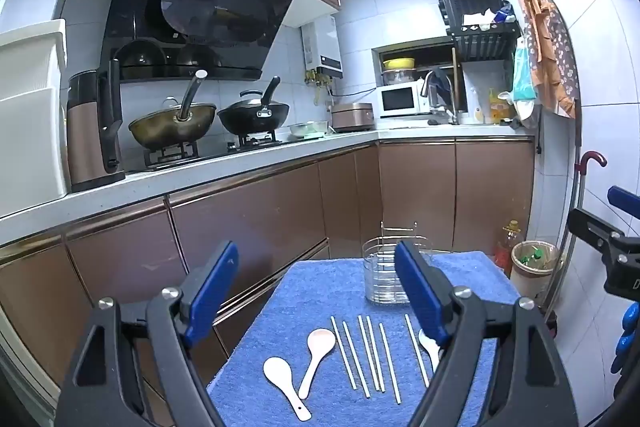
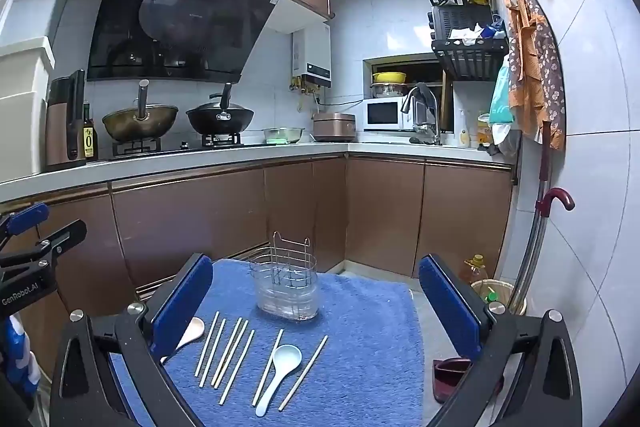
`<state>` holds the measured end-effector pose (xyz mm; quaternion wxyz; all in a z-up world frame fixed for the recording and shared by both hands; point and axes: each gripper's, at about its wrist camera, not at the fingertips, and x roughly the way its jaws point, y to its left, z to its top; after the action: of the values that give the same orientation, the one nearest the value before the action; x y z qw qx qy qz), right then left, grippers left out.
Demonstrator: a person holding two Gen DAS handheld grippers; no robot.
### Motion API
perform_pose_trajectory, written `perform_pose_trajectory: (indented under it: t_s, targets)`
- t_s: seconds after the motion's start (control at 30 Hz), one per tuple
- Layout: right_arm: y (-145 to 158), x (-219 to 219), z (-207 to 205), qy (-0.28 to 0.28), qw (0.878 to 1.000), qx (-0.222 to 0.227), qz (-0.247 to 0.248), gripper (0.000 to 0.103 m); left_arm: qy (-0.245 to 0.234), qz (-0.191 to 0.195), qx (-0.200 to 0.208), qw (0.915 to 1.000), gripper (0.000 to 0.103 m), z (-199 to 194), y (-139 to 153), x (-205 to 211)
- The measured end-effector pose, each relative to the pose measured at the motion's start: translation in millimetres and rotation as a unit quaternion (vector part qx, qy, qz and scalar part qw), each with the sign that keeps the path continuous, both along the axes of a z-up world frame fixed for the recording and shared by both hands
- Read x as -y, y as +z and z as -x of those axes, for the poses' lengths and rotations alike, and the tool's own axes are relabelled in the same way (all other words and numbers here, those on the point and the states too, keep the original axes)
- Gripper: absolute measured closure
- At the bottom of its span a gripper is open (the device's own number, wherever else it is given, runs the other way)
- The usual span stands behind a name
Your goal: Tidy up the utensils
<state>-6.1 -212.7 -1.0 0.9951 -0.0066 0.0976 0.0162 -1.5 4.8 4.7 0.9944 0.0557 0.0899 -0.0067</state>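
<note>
Chopsticks [image 1: 362,359] in row on blue towel [image 1: 304,291], spoons [image 1: 316,351] alongside, wire holder [image 1: 386,275] behind. Left hand-held gripper [image 1: 320,291] open, empty, hovers above.

Right view: right hand-held gripper [image 2: 316,299] open, empty. Chopsticks likely light, stiff, prone to roll: pinch mid-length. Spoons smooth, maybe brittle: take by handle.

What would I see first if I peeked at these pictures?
A bright blue towel fills the front, with pale chopsticks and white spoons laid in a row. Behind them stands an empty wire utensil holder. Two woks sit on the stove at the back left.
</note>
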Motion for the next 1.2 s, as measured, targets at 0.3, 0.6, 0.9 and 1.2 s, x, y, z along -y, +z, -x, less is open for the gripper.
perform_pose_trajectory:
  t_s: [0.3,0.6,0.9,1.2]
  targets:
    - [2,-3,3,-0.003,1.0,0.006,0.0,0.0,0.001,0.005,0.003,1.0,0.024,2,-3,-4]
    - [-2,-2,-6,-0.003,1.0,-0.007,0.004,0.0,0.001,0.008,-0.006,0.9999,0.024,-5,-6,-1]
    - [-8,2,-14,-0.001,1.0,-0.016,0.004,0.0,-0.003,0.013,-0.016,0.9998,0.024,-13,-7,2]
    - [-16,4,-24,-0.005,1.0,-0.026,0.003,0.0,-0.006,0.022,-0.023,0.9995,0.024,-24,-16,-2]
